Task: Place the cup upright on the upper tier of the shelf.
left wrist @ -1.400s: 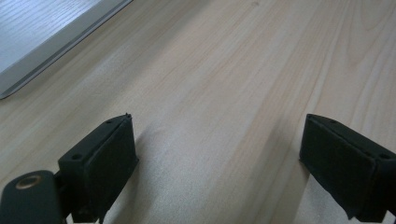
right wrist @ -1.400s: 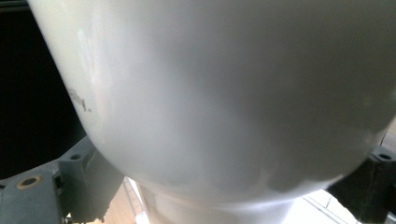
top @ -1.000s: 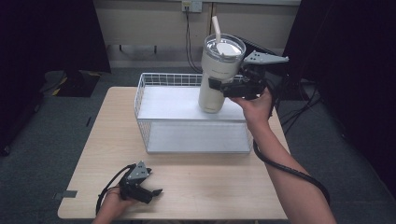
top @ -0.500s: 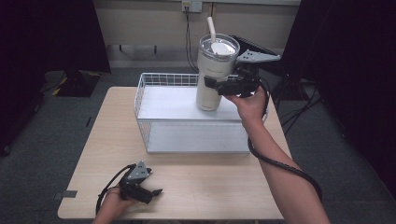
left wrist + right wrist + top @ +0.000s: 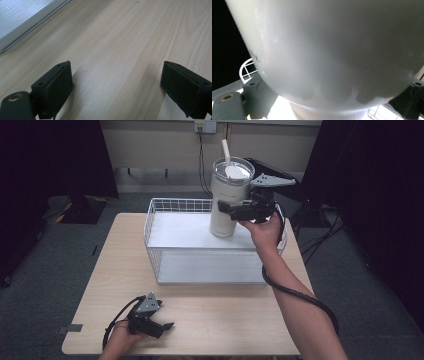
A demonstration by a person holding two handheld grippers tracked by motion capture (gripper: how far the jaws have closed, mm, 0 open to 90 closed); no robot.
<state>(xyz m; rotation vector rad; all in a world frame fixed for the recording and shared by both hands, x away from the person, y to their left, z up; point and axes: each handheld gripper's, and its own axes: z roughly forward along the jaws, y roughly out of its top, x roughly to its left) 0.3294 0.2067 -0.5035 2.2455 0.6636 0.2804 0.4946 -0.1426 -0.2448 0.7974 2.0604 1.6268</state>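
Tumbler held over the basket, left gripper idle on the table

Your left gripper (image 5: 161, 326) rests wide open on the pale wooden table (image 5: 110, 270), your hand low at the near edge. Your right gripper (image 5: 235, 211), arm outstretched, clamps the cream lidded tumbler with straw (image 5: 227, 195) upright above the white wire basket (image 5: 165, 227); its dark lettering seems too small to read.
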